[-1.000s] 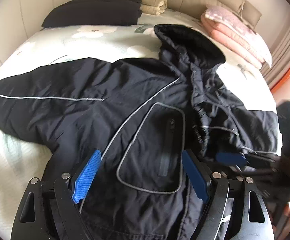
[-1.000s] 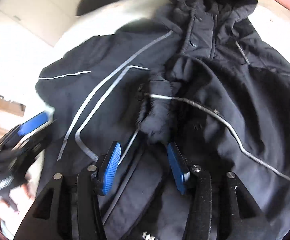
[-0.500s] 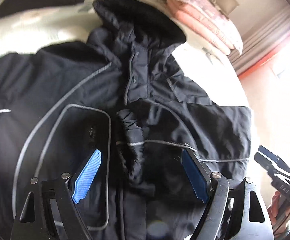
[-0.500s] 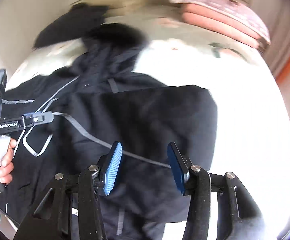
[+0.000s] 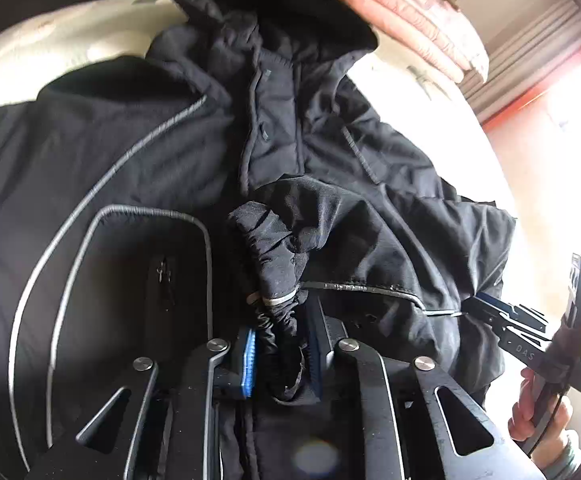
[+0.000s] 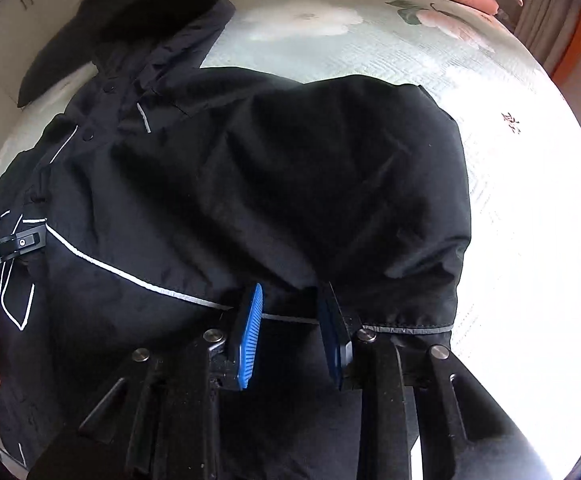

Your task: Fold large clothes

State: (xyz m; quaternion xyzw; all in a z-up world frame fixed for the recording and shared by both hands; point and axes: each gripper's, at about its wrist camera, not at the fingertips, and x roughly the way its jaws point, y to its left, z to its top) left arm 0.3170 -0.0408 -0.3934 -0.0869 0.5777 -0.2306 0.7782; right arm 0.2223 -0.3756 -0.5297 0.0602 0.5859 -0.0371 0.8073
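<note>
A large black hooded jacket (image 5: pixel 290 152) with grey reflective piping lies spread face up on the bed, hood toward the headboard. Its right sleeve is folded across the chest. My left gripper (image 5: pixel 281 356) is shut on the gathered elastic cuff (image 5: pixel 278 320) of that sleeve at the jacket's middle. My right gripper (image 6: pixel 290 328) stands around the folded sleeve's edge (image 6: pixel 290 317) by the piping, jaws narrowed on the fabric. The jacket (image 6: pixel 270 184) fills the right wrist view. The right gripper also shows in the left wrist view (image 5: pixel 502 316), and the left gripper in the right wrist view (image 6: pixel 6 246).
The bed (image 6: pixel 510 160) has a pale floral cover. Folded pink quilts (image 5: pixel 410 12) lie at the head on the right. Another dark garment (image 6: pixel 62 52) lies at the far left. The bed's right edge meets an orange-red wall strip (image 5: pixel 530 92).
My left gripper has closed from wide open onto the sleeve cuff. My right gripper has swung to the jacket's right side and narrowed onto the folded sleeve edge.
</note>
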